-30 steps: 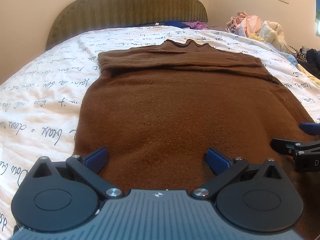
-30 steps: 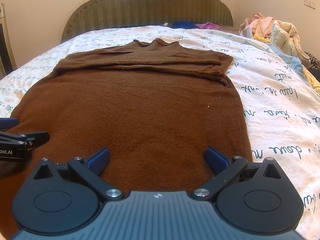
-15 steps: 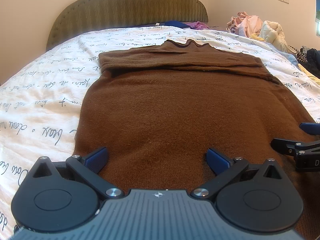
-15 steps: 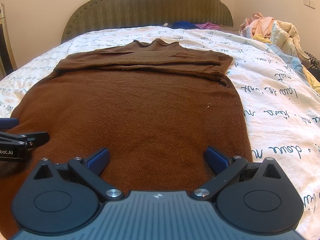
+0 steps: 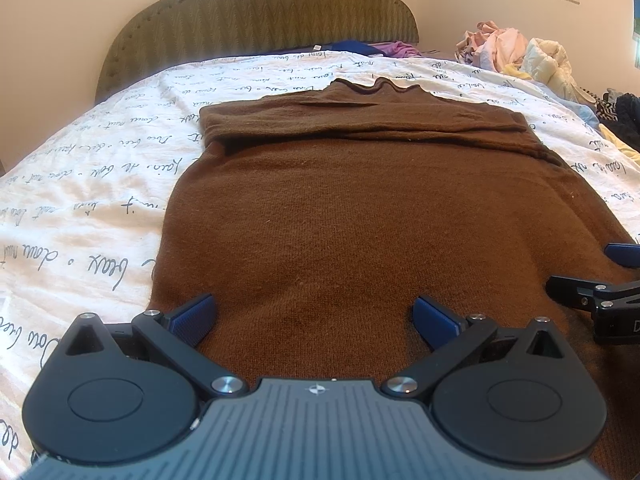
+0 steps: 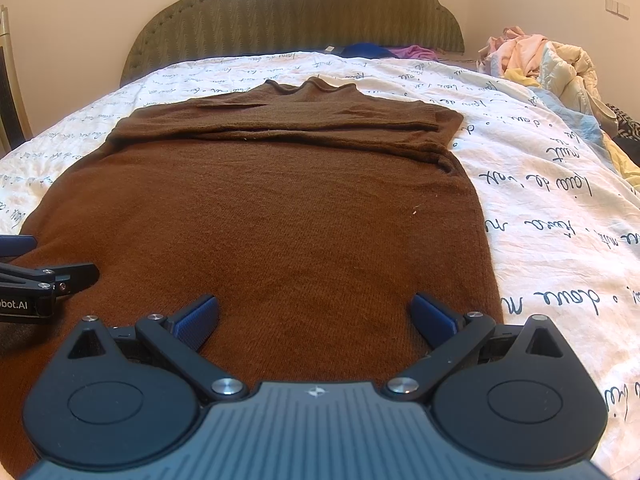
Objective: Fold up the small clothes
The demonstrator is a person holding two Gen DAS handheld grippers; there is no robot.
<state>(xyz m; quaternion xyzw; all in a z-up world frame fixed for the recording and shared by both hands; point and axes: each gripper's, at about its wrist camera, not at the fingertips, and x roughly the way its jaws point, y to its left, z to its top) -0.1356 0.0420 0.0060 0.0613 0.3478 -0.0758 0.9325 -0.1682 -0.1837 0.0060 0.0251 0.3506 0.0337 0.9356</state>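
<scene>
A brown knit sweater [image 5: 360, 216] lies flat on the bed, collar at the far end, its sleeves folded across the chest. It also shows in the right wrist view [image 6: 272, 216]. My left gripper [image 5: 316, 316] is open and empty, low over the sweater's near hem on the left side. My right gripper [image 6: 316, 316] is open and empty over the near hem on the right side. Each gripper shows at the edge of the other's view: the right one [image 5: 600, 292], the left one [image 6: 40, 276].
The bed has a white sheet with script writing [image 5: 80, 184] and a green padded headboard [image 5: 272, 12]. A pile of clothes [image 6: 536, 60] lies at the far right. Blue and purple garments [image 5: 360, 46] lie by the headboard.
</scene>
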